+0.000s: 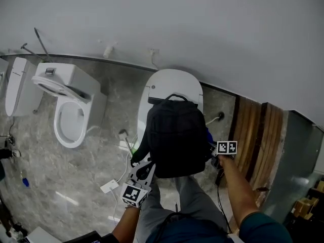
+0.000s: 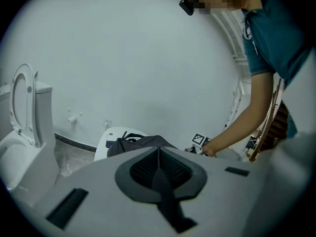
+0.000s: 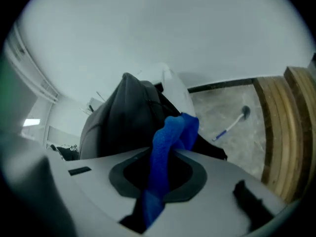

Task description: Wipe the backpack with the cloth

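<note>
A black backpack (image 1: 177, 138) stands on the closed white lid of a toilet (image 1: 172, 85). My right gripper (image 1: 211, 149) is at the backpack's right side, shut on a blue cloth (image 3: 168, 137) that sticks up out of the jaws against the bag (image 3: 123, 117). A bit of the cloth (image 1: 208, 135) shows at the bag's right edge. My left gripper (image 1: 144, 167) sits at the bag's lower left corner with its jaws shut (image 2: 159, 152). A dark strip runs along their seam, and I cannot tell if it is a strap. The backpack's top (image 2: 140, 143) shows beyond them.
A second toilet (image 1: 71, 115) with its seat up stands to the left, and another white fixture (image 1: 17, 85) is at the far left. Wooden slats (image 1: 253, 130) rise on the right. A brush (image 3: 232, 125) lies on the marble floor; a white plug and cable (image 1: 109, 186) lie near my feet.
</note>
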